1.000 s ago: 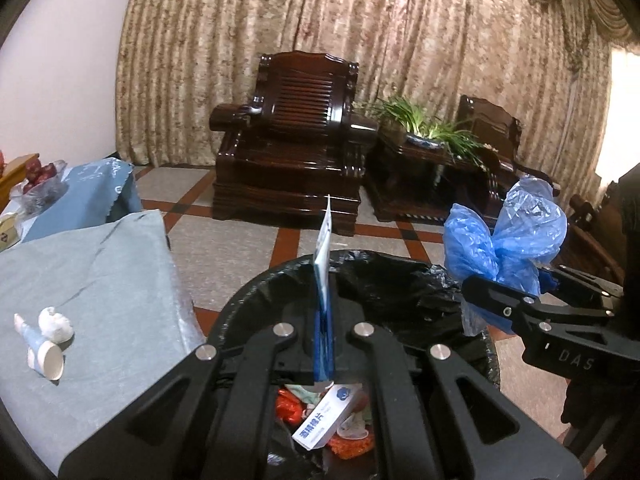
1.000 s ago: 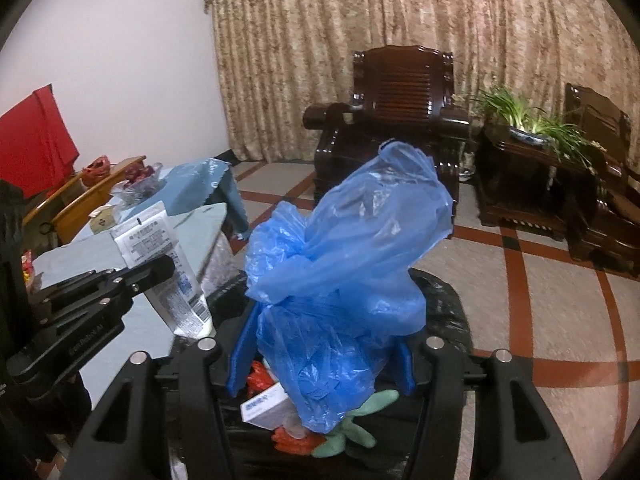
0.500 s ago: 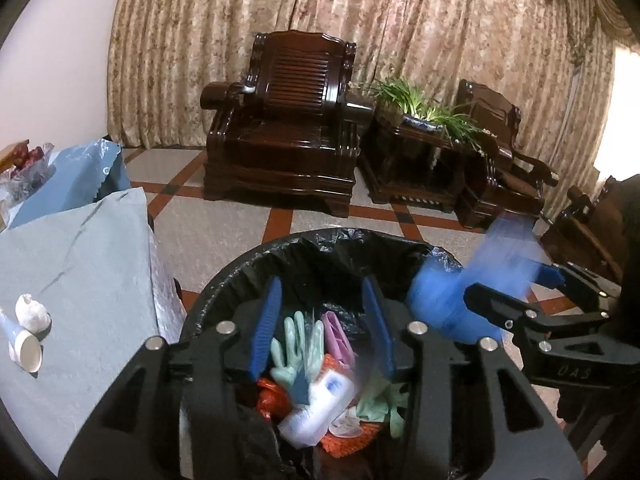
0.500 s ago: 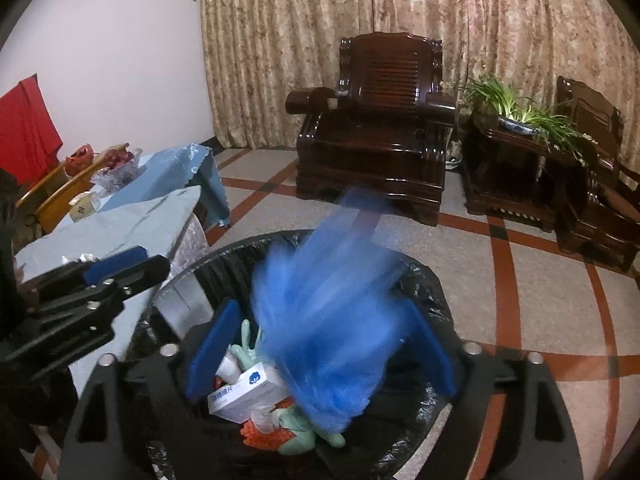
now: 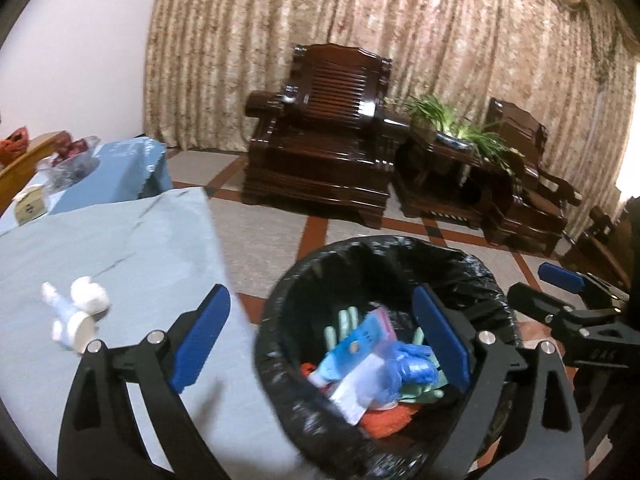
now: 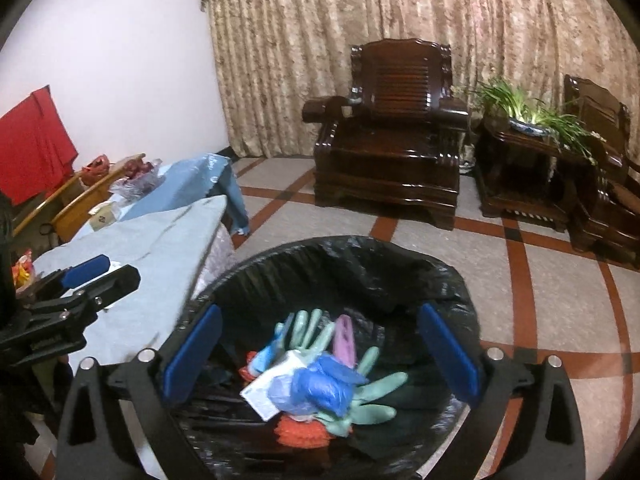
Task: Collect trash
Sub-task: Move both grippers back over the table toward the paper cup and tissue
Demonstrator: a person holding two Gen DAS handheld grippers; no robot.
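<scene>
Two close wrist views, angled down over shared bin (image 5: 360,248).

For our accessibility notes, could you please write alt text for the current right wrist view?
The right gripper, jaws open and empty, hangs over a black-lined trash bin holding a crumpled blue plastic bag, green rubber gloves and a white packet. The left gripper shows at left, over a table with a grey-blue cloth; dark wooden armchairs stand before patterned curtains.
</scene>
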